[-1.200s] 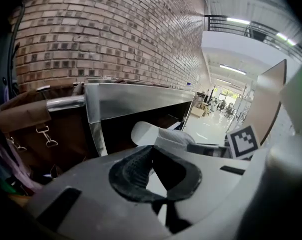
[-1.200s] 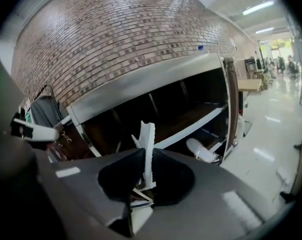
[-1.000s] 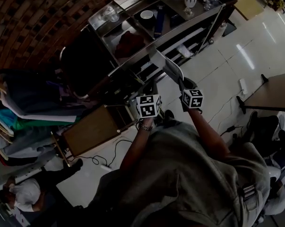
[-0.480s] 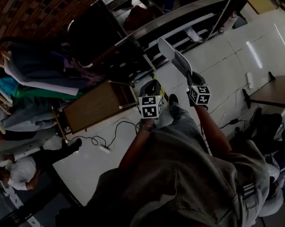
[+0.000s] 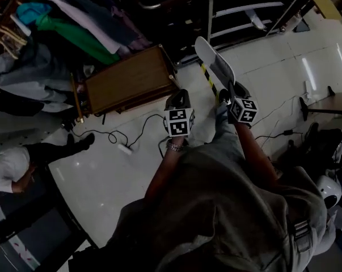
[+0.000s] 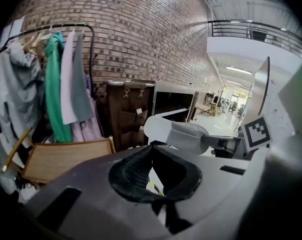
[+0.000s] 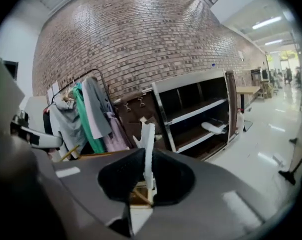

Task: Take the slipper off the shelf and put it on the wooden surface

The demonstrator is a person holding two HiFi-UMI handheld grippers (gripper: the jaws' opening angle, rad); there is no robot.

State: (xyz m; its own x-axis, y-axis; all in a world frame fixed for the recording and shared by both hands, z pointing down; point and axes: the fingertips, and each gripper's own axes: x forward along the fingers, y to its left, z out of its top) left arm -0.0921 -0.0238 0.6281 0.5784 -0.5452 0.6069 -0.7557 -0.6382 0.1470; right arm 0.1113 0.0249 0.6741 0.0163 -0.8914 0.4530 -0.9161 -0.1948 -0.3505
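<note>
The right gripper (image 7: 146, 181) is clamped on the white slipper (image 5: 214, 64), holding it in the air beside the wooden tabletop (image 5: 128, 79). The left gripper (image 6: 153, 171) is narrowly parted, with nothing between its jaws.

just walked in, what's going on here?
A person holds a white slipper clamped edge-on in the right claw, clear of the shelf. The left claw is open and empty. The wooden surface sits on the floor by the clothes rack; the slipper is not yet on it. A second slipper lies on the shelf.
</note>
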